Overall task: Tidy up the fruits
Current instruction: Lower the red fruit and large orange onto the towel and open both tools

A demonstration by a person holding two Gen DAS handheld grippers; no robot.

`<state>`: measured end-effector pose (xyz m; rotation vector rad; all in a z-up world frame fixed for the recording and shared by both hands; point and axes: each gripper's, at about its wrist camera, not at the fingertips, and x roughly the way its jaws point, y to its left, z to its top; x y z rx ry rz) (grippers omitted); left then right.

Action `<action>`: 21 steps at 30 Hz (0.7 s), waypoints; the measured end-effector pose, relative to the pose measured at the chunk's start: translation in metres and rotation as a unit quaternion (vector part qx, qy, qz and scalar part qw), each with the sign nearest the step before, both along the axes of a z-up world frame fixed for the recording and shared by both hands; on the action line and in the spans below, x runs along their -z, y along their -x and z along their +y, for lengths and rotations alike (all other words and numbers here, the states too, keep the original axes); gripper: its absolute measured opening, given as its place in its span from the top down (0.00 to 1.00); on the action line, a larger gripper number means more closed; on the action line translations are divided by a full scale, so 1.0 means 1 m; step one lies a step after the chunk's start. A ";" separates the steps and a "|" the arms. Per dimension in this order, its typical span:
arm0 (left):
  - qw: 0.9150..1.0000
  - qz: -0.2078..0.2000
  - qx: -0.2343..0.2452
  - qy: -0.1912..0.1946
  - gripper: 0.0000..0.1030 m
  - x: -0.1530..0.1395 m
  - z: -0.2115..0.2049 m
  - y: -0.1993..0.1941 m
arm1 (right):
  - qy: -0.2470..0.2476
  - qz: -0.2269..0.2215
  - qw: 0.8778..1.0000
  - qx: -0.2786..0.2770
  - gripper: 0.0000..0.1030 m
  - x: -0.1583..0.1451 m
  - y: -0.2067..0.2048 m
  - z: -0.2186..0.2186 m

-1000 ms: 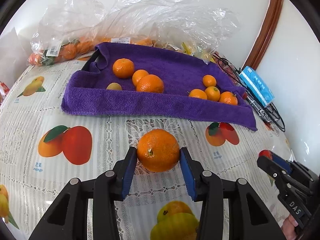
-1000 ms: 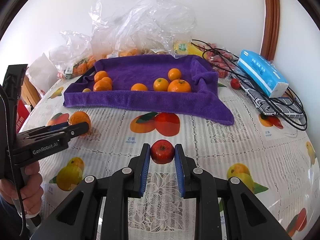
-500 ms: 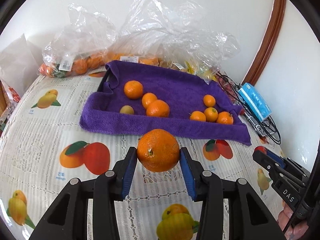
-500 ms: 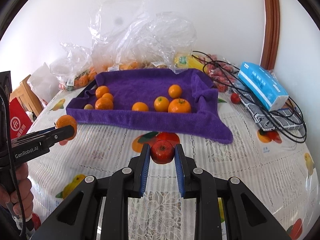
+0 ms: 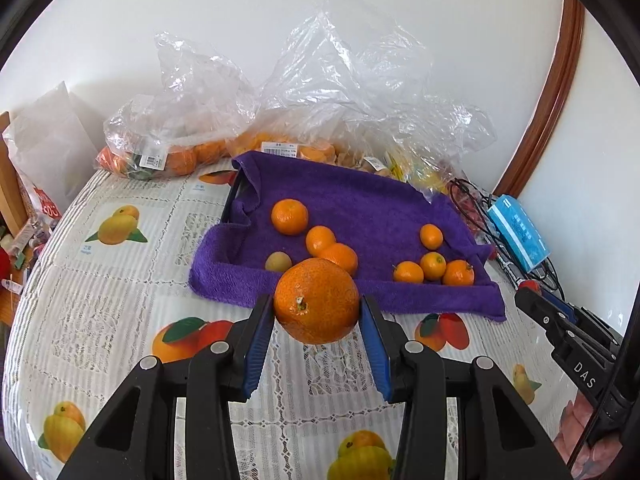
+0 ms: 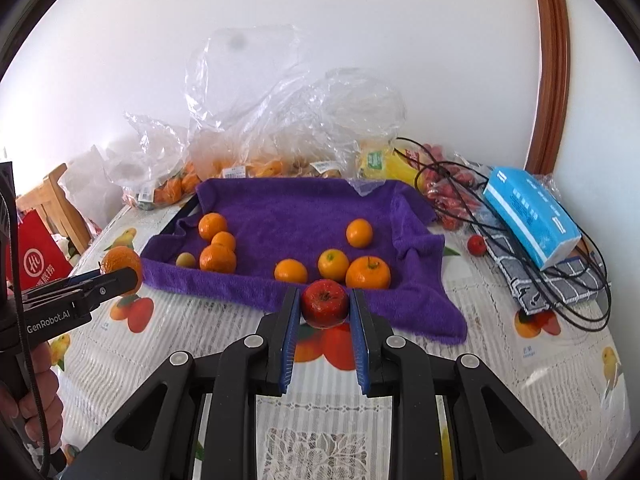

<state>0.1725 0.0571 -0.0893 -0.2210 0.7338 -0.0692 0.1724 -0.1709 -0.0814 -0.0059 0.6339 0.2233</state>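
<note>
Starting at the far left of the left wrist view, we see bagged oranges [image 5: 176, 158] in clear plastic at the back of the fruit-print tablecloth [image 5: 100, 280]. Right of them sits the purple towel [image 5: 360, 208], lining what looks like a dark tray, with a group of three oranges [image 5: 289, 216] and one small yellowish fruit [image 5: 278, 261] on its left half, and four smaller oranges [image 5: 433, 265] on its right half.

Our left gripper [image 5: 318, 320] is clamped on a large orange [image 5: 317, 301]. The fruit sits squarely between the two blue pads [image 5: 260, 332], pressed on both sides, stem mark facing the camera. It is held above the tablecloth, just in front of the towel's near edge. At the right edge of this view we see the tip of the other gripper, and beyond the towel a blue tissue pack [image 5: 518, 232] among black cables [image 5: 476, 208].

In the right wrist view, the left gripper shows at the left edge with its orange [image 6: 120, 262] in its jaws, a hand [image 6: 38, 396] below it. Our right gripper [image 6: 325, 312] is clenched on a small red apple-like fruit [image 6: 325, 303]. That fruit rests between the fingertips, both pads touching it, and it too hangs over the cloth, in front of the towel's near hem [image 6: 240, 292]. Further right lies another small red fruit [image 6: 477, 244], then a checked cloth [image 6: 520, 276] under the tissue pack and cables.
</note>
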 end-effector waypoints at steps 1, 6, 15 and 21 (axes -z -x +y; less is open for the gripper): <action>1.000 0.000 -0.001 0.000 0.60 -0.001 0.001 -0.001 | 0.000 -0.002 1.000 -0.001 0.76 -0.002 -0.002 0.001; 1.000 -0.001 -0.007 0.005 0.60 -0.007 0.006 -0.003 | 0.000 -0.008 1.000 -0.005 0.76 -0.010 -0.008 0.005; 1.000 -0.005 -0.011 0.010 0.60 -0.015 0.011 -0.008 | 0.002 -0.015 1.000 -0.013 0.76 -0.020 -0.017 0.015; 1.000 0.000 -0.018 0.016 0.60 -0.013 0.015 -0.015 | 0.002 -0.016 1.000 -0.016 0.76 -0.021 -0.024 0.019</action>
